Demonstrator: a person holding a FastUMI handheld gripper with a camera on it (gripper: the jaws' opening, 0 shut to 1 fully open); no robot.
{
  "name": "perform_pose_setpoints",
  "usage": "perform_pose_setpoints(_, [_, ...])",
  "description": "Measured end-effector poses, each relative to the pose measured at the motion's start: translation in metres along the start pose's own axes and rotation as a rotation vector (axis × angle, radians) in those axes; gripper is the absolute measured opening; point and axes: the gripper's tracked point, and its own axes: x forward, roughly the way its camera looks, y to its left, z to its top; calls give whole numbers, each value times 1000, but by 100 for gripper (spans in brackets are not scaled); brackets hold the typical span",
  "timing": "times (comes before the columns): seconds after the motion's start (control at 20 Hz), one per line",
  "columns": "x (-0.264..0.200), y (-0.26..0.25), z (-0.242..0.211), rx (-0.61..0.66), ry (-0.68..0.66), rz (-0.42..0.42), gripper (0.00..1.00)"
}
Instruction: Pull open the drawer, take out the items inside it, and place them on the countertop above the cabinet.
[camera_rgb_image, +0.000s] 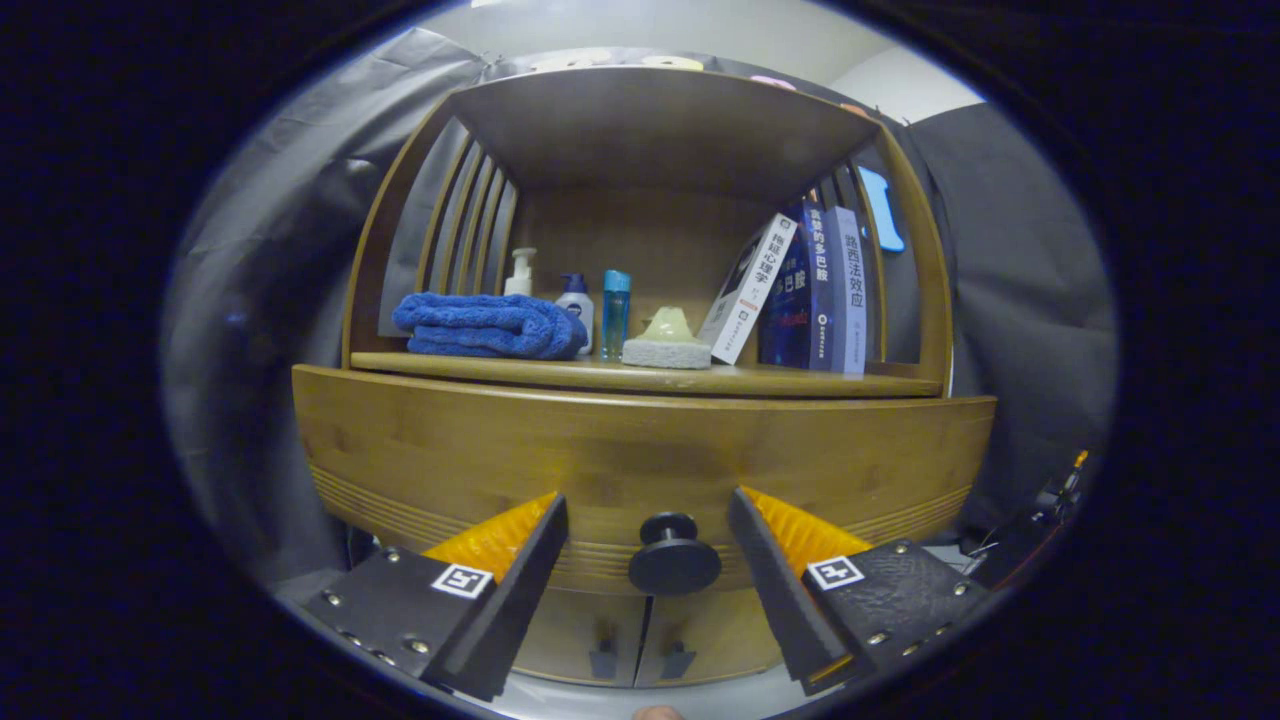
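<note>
A wooden cabinet fills the scene ahead. Its drawer front (640, 450) is a wide brown panel, closed flush, with a round black knob (673, 556) low at its middle. My gripper (648, 505) is open, with the knob sitting in the gap between the two fingers, touching neither. The countertop (780, 380) runs just above the drawer under a hood-shaped shelf. What lies inside the drawer is hidden.
On the countertop stand a folded blue towel (490, 326), a white pump bottle (519, 273), a small white bottle (576, 304), a blue tube (615, 312), a pale sponge block (667, 341) and several books (810, 290). Two small door handles (640, 660) sit below the drawer.
</note>
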Motion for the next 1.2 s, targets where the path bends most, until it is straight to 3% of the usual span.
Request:
perform_pose_setpoints(0.9, [48, 6, -1, -24, 14, 1, 99])
perform_pose_setpoints(1.1, [42, 5, -13, -39, 97, 14, 99])
perform_pose_setpoints(1.2, [29, 19, -25, -14, 122, 69, 99])
